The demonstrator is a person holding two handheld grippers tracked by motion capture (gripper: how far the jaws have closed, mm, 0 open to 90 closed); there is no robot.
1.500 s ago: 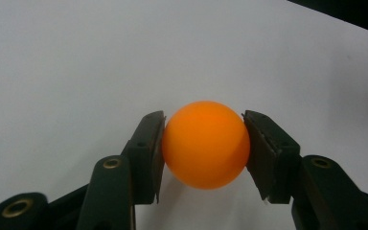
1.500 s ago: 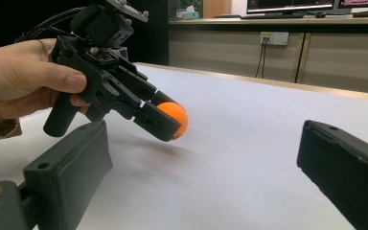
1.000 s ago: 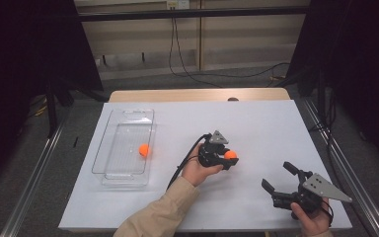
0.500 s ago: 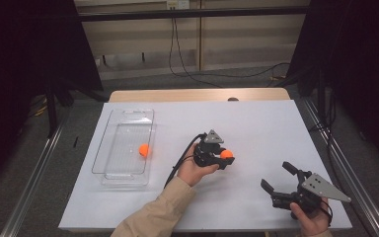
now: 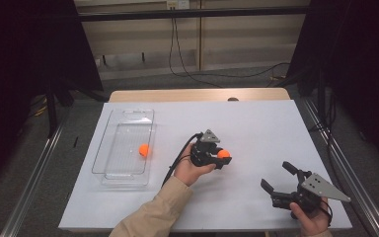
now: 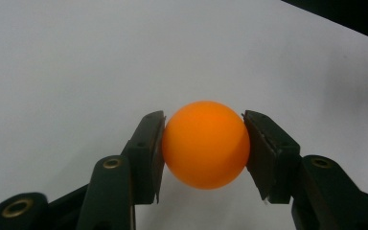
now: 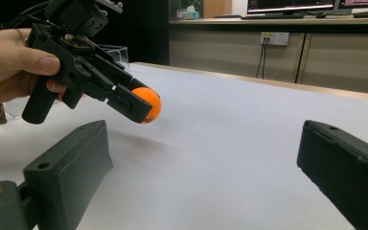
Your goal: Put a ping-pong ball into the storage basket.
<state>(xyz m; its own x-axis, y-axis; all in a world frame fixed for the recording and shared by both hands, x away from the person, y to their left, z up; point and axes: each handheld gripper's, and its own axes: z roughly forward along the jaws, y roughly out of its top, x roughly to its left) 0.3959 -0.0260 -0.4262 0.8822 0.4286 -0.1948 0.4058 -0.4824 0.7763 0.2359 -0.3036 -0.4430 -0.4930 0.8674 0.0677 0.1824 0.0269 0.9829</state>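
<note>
Jaws of the left gripper (image 6: pixel 204 143) are seen pressed against both sides of a small round orange plastic ball (image 6: pixel 205 143), which is clamped between their inner pads just above the white table surface (image 6: pixel 76 62). In the high view, this held ball (image 5: pixel 223 154) is found near the middle of the table (image 5: pixel 256 128), at the tip of the left gripper (image 5: pixel 222 159), which is grasped by the person's left hand (image 5: pixel 190 170) coming out of a beige sleeve (image 5: pixel 153 215).

A second small orange ball (image 5: pixel 143 150) is seen lying inside a clear rectangular plastic tray (image 5: pixel 113 173) at the left part of the table, well apart from the held one.

The right gripper (image 5: pixel 279 185) is held low at the near right corner of the table by the right hand (image 5: pixel 310 219), with its jaws spread wide and nothing between them. In the right gripper view, those two black jaws stand far apart over bare white table, and the left gripper (image 7: pixel 141 103) with its clamped ball (image 7: pixel 148 103) is shown farther off, tilted downward, slightly above the surface.
</note>
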